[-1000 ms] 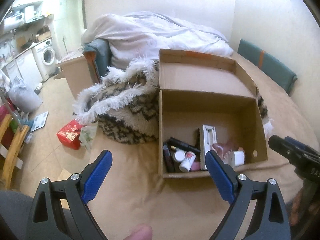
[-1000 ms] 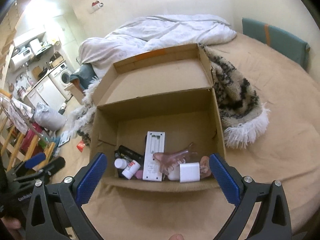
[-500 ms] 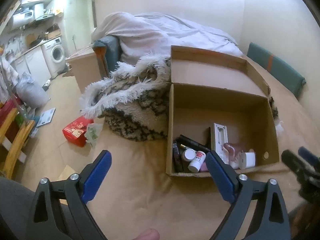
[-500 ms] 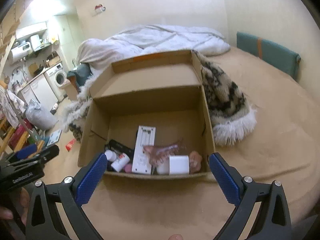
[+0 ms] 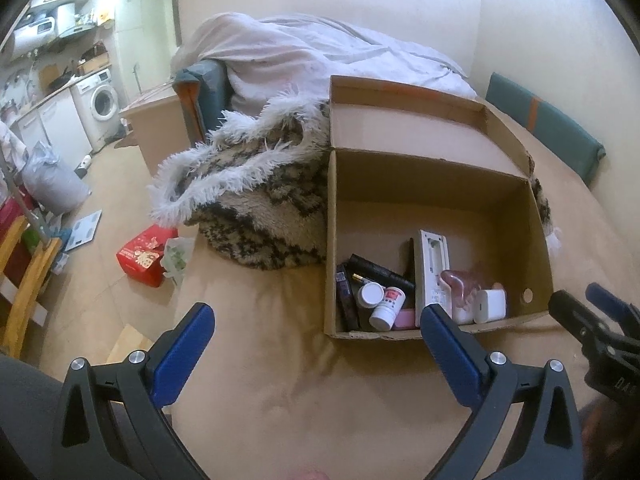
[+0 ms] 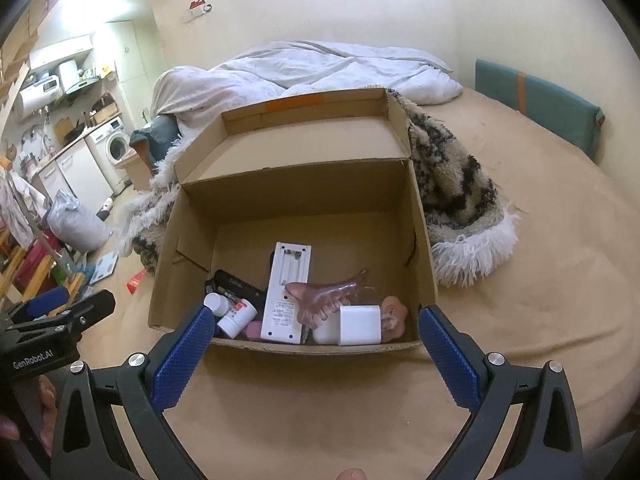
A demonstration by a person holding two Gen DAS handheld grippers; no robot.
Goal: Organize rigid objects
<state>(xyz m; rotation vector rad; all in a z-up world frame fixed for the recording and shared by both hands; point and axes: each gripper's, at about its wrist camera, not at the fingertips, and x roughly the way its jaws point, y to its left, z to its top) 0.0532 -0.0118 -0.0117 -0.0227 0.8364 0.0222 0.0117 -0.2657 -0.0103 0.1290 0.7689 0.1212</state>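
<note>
An open cardboard box [image 5: 536,240] [image 6: 168,248] sits on the tan bed sheet. Along its near wall lie a white remote-like panel [image 6: 288,292] [image 5: 431,268], a pink hair claw [image 6: 326,296], a white charger cube [image 6: 359,325] [image 5: 491,305], small white bottles [image 6: 236,316] [image 5: 386,306] and black tubes [image 5: 380,274]. My left gripper [image 5: 316,332] is open and empty, in front of the box's left corner. My right gripper [image 6: 316,334] is open and empty, just before the box's near wall.
A shaggy black-and-white rug [image 5: 264,200] [image 6: 456,184] lies bunched behind and beside the box. A white duvet [image 6: 320,68] is heaped at the back. A teal cushion [image 6: 536,96] leans on the right wall. A red box [image 5: 144,254] lies on the floor left.
Both grippers have shifted slightly, the left view swinging left so the box sits further right. Both stay open and empty. The box's contents have not moved.
</note>
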